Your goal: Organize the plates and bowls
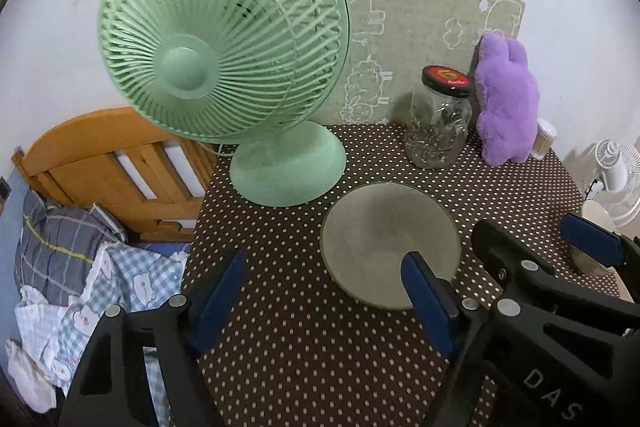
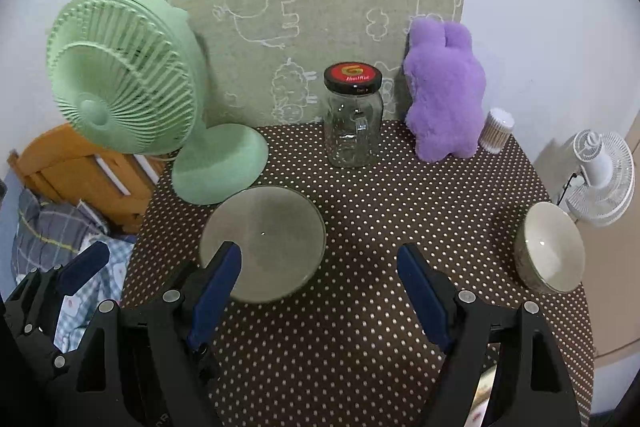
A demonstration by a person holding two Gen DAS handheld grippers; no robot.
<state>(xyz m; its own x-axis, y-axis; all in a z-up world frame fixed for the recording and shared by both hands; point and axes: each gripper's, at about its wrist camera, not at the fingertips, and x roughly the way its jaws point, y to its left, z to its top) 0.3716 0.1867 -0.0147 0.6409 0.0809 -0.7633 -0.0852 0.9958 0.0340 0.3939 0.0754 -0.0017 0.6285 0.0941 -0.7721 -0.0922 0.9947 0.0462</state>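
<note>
A: Grey-green glaze, that plate [image 1: 390, 243] — lower centre of the left wrist view, flat on the dotted bench [image 1: 300, 347]. The left tool [image 1: 324, 279] gapes wide, holding nothing, one fingertip over the plate's near rim, the other out over bare cloth.

B: So to lift it, I'd judge a low, level slide onto the rim, then a close.

A: The right tool [image 1: 532, 239] crosses the lower right of that view.

B: In the right wrist view the plate [image 2: 262, 243] sits left of centre, a bowl [image 2: 550, 247] at the right edge near the bench corner, well apart. The right tool [image 2: 318, 271] is wide and empty, angled down toward the bench between them; the left tool [image 2: 86, 263] shows at lower left.
</note>
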